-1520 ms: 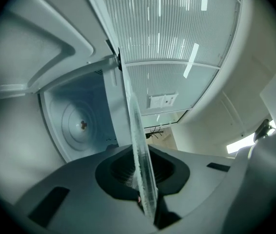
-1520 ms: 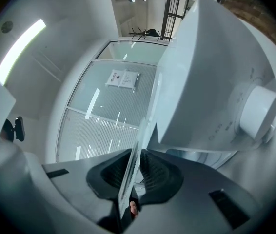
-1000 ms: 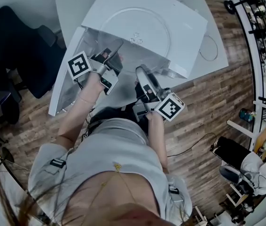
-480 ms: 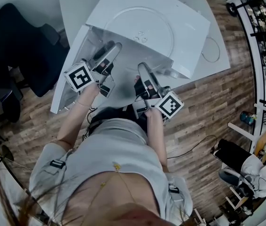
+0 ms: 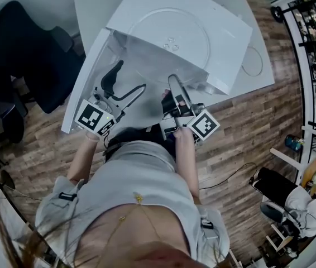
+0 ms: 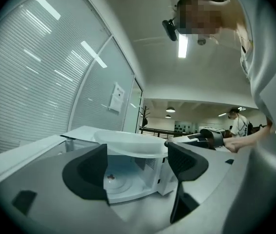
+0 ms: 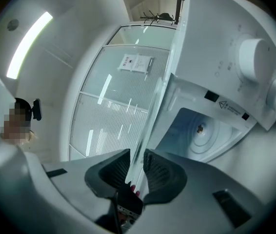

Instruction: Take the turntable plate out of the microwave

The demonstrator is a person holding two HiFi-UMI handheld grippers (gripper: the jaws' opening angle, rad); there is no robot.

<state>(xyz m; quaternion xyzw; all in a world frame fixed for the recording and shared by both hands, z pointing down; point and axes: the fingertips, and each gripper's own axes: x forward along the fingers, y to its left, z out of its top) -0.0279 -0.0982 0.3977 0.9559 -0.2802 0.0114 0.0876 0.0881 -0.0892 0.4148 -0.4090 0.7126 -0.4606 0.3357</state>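
The clear glass turntable plate [image 5: 147, 29] hangs level in front of the white microwave [image 5: 228, 32], about as high as its top. My right gripper [image 5: 173, 85] is shut on the plate's near rim. In the right gripper view the plate [image 7: 150, 116] runs edge-on between that gripper's [image 7: 135, 165] pads, with the bare cavity [image 7: 201, 130] behind. My left gripper [image 5: 131, 75] has just been opening. It stands wide open by the open door [image 5: 85, 88] with nothing between its jaws. In the left gripper view the plate [image 6: 133, 143] floats beyond that gripper [image 6: 137, 165].
The microwave stands on a white table [image 5: 261, 66] with a thin ring [image 5: 251, 57] lying on it. A black chair [image 5: 24, 54] is to the left, and a metal shelf [image 5: 314, 38] at the far right. A seated person [image 5: 283, 191] is at the lower right on the wooden floor.
The left gripper has opened wide, rolled over and drawn back from the plate toward the door side. The right gripper has kept its place at the plate's rim.
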